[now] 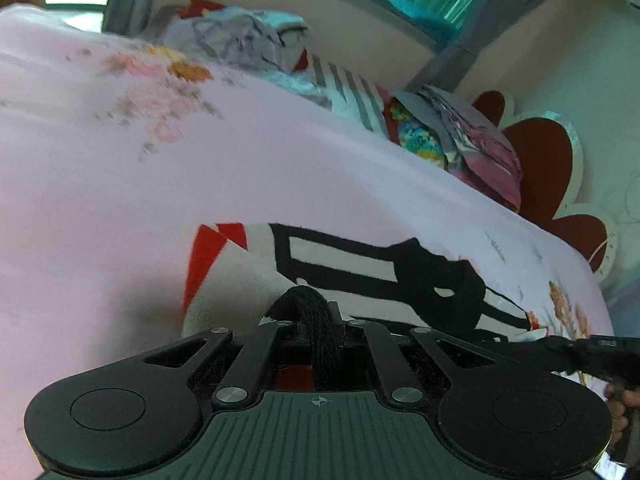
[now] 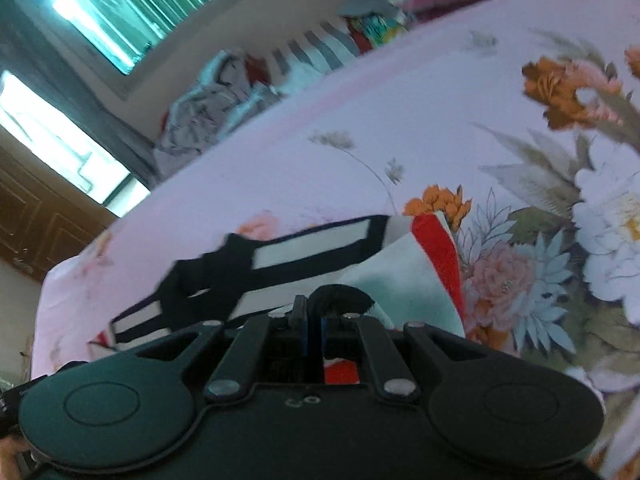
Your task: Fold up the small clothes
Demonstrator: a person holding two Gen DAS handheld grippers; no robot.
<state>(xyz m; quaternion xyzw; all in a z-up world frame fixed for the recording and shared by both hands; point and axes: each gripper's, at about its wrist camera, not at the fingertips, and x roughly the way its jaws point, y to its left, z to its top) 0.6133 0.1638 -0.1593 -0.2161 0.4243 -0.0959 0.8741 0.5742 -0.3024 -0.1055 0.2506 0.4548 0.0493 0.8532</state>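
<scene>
A small white garment (image 1: 340, 264) with red panels and thick black lines lies stretched over the pink flowered bedsheet (image 1: 120, 168). My left gripper (image 1: 316, 320) is shut on its black ribbed edge, which bunches up between the jaws. In the right wrist view the same garment (image 2: 320, 256) hangs between both tools. There my right gripper (image 2: 316, 312) is shut on another part of the black edge. The other tool and a hand (image 1: 620, 404) show at the right edge of the left wrist view. Both views are blurred.
A heap of loose clothes (image 1: 248, 40), grey, striped and flowered, lies along the far side of the bed (image 2: 400, 128). More clothes (image 1: 480, 148) lean by a red and white headboard (image 1: 544, 168). A window with green curtains (image 2: 120, 12) and a wooden door (image 2: 36, 224) stand beyond.
</scene>
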